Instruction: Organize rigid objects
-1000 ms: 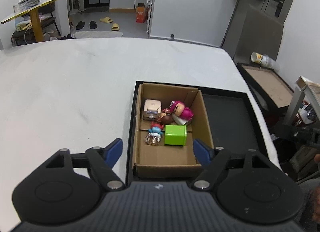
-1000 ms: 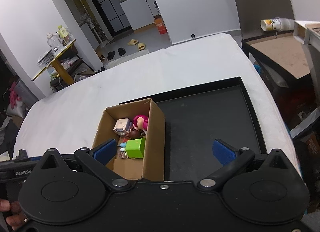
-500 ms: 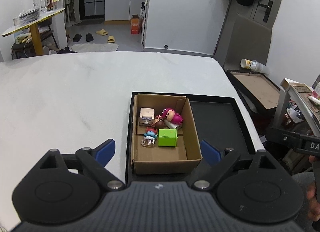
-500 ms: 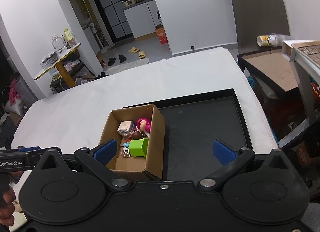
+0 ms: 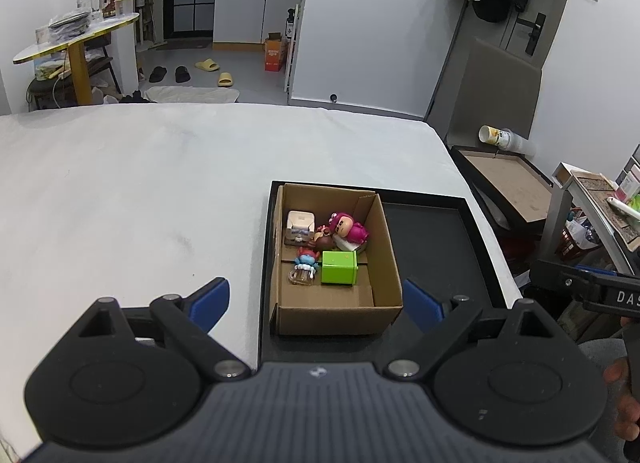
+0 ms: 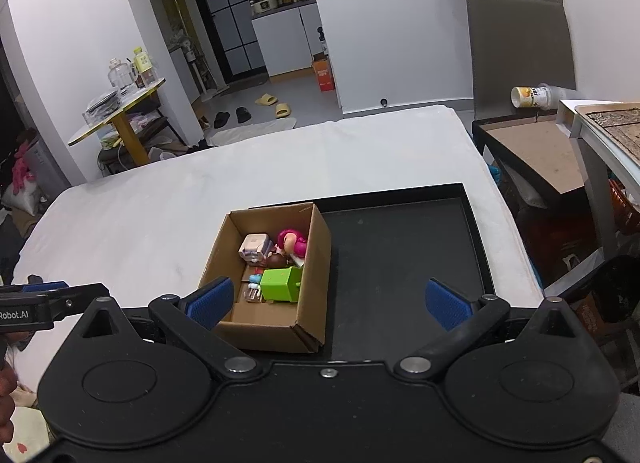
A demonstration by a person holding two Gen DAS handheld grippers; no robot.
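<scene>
An open cardboard box [image 5: 385, 251] stands in the left part of a black tray [image 5: 436, 247] on the white table. Inside lie a green cube toy [image 5: 339, 267], a pink-haired figure [image 5: 347, 228], a small white box [image 5: 300, 222] and a blue figure [image 5: 307, 258]. My left gripper [image 5: 316, 301] hovers open above the box's near side, its jaws wide, nothing between them. My right gripper [image 6: 329, 302] is also open and empty, above the near edge of the tray [image 6: 404, 255], with the box [image 6: 316, 263] and green cube [image 6: 280, 285] ahead on its left.
The white table top [image 5: 140, 191] stretches left and beyond the tray. A low side table [image 5: 504, 179] with a tipped paper cup [image 5: 496, 137] stands off the right edge. A hand [image 5: 624, 387] holds the other gripper at the right border.
Both grippers have drawn back and up from the box, which now looks smaller and farther away. The left jaws spread wider. The toys in the box have not moved.
</scene>
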